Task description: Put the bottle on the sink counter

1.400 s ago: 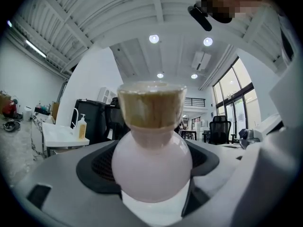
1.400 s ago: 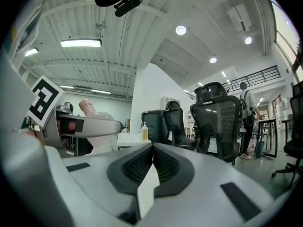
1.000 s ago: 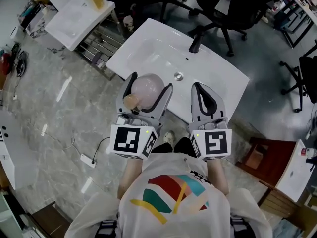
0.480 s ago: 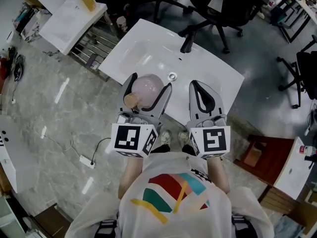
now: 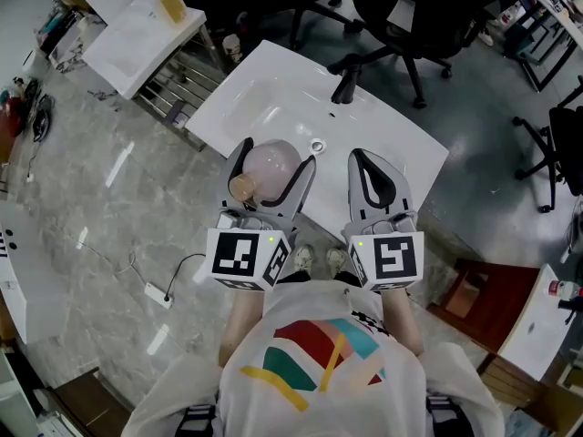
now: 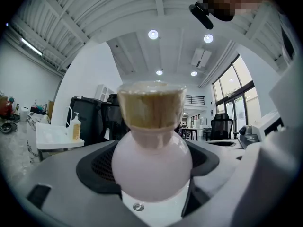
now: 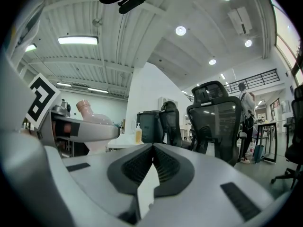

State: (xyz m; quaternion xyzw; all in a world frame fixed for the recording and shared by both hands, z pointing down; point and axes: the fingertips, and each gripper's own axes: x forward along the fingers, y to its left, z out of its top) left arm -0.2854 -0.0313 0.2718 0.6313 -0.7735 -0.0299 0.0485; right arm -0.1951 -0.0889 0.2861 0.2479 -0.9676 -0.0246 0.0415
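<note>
A round pale-pink bottle [image 5: 269, 168] with a cork stopper [image 5: 241, 187] lies between the jaws of my left gripper [image 5: 272, 156], which is shut on it. In the left gripper view the bottle [image 6: 151, 162] fills the centre, its stopper [image 6: 151, 105] pointing up. My right gripper [image 5: 366, 159] is shut with nothing in it; its tips meet in the right gripper view [image 7: 152, 147], where the bottle [image 7: 97, 117] shows at the left. Both grippers hover over the near edge of the white sink counter [image 5: 401, 152], with its black tap [image 5: 346, 85] and drain [image 5: 317, 146].
A second white sink unit [image 5: 137, 39] carrying a soap dispenser [image 5: 171, 3] stands at the upper left. Black office chairs [image 5: 410, 16] stand behind the sink. A power strip and cable [image 5: 159, 291] lie on the marble floor at left. A wooden stool [image 5: 469, 289] is at lower right.
The view has shifted a little; the sink sits slightly lower and nearer the grippers than half a second ago. Both grippers keep their pose and the bottle stays held.
</note>
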